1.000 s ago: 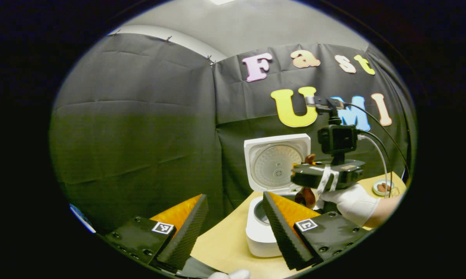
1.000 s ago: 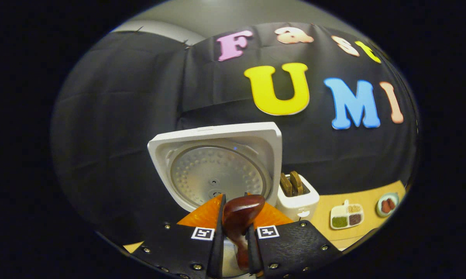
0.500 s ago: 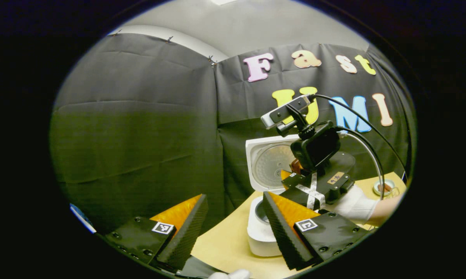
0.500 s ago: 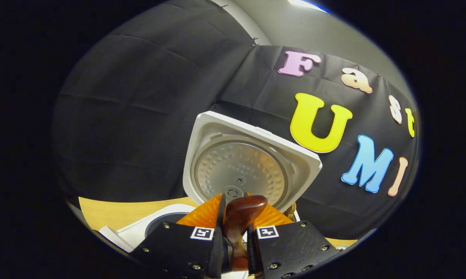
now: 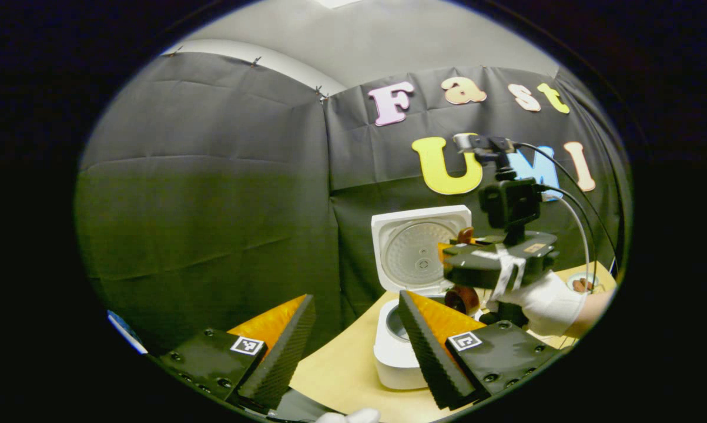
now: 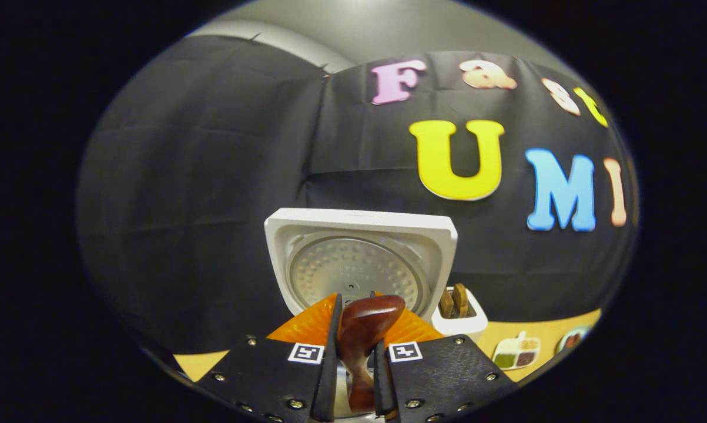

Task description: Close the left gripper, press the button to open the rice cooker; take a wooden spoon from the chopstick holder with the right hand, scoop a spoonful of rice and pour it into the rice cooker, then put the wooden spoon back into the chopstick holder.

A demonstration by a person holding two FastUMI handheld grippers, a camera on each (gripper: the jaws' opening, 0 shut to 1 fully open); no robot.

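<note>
The white rice cooker (image 5: 395,351) stands on the tan table with its lid (image 5: 419,254) up. My left gripper (image 5: 353,346) hangs open and empty in front of it, fingers wide apart. In the left gripper view a gloved hand holds my right gripper (image 5: 456,261) level over the cooker's right side, and the wooden spoon's bowl (image 5: 462,298) hangs below it above the pot's edge. In the right gripper view my right gripper (image 6: 356,367) is shut on the wooden spoon (image 6: 368,314), facing the open lid (image 6: 359,264). The white chopstick holder (image 6: 460,320) with wooden utensils stands right of the cooker.
A sectioned dish (image 6: 516,356) of grains and a small plate (image 6: 572,341) sit on the table (image 5: 341,364) to the right of the holder. The small plate (image 5: 580,284) lies behind the gloved hand. Black cloth walls close off the back and left.
The right gripper, rolled over to one side half a second ago with the spoon over the pot, has turned back level. The left gripper has stayed put.
</note>
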